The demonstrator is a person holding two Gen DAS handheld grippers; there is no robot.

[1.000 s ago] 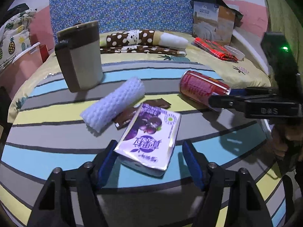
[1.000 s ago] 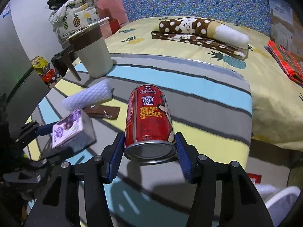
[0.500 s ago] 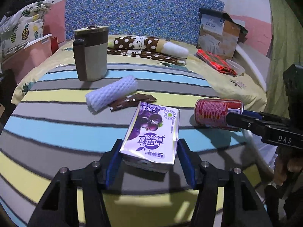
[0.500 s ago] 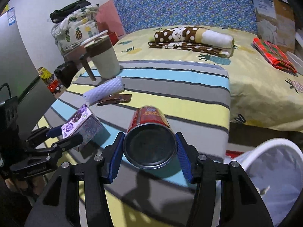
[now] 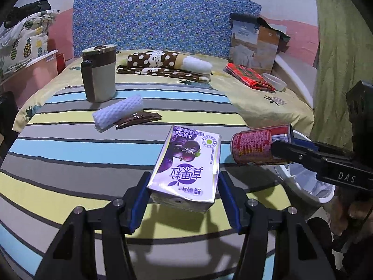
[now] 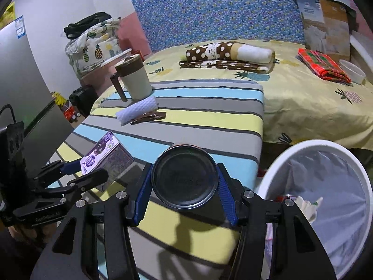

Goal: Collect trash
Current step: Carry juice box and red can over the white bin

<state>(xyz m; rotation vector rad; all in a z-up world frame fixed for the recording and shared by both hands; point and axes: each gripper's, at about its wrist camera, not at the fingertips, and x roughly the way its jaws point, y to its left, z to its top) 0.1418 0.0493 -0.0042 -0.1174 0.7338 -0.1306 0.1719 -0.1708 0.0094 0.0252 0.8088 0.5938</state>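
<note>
My left gripper (image 5: 184, 200) is shut on a purple juice carton (image 5: 188, 165) and holds it above the striped table (image 5: 70, 149). My right gripper (image 6: 185, 196) is shut on a red can (image 6: 185, 179), seen base-on, held above the table's right edge. The can also shows in the left wrist view (image 5: 256, 144); the carton also shows in the right wrist view (image 6: 105, 156). A white bin (image 6: 326, 186) with a liner and some trash stands just right of the can, below the table edge. A white foam sleeve (image 5: 119, 114) and a brown wrapper (image 5: 137, 120) lie on the table.
A beige and brown mug (image 5: 99, 79) stands at the table's far left. Behind is a bed (image 6: 303, 93) with a spotted roll, red cloth and a box. A grey panel (image 6: 35, 116) stands left of the table.
Both grippers have lifted and drawn back toward the table's near right. The can has tipped to lie level, base toward the camera. The bin has come into view on the right.
</note>
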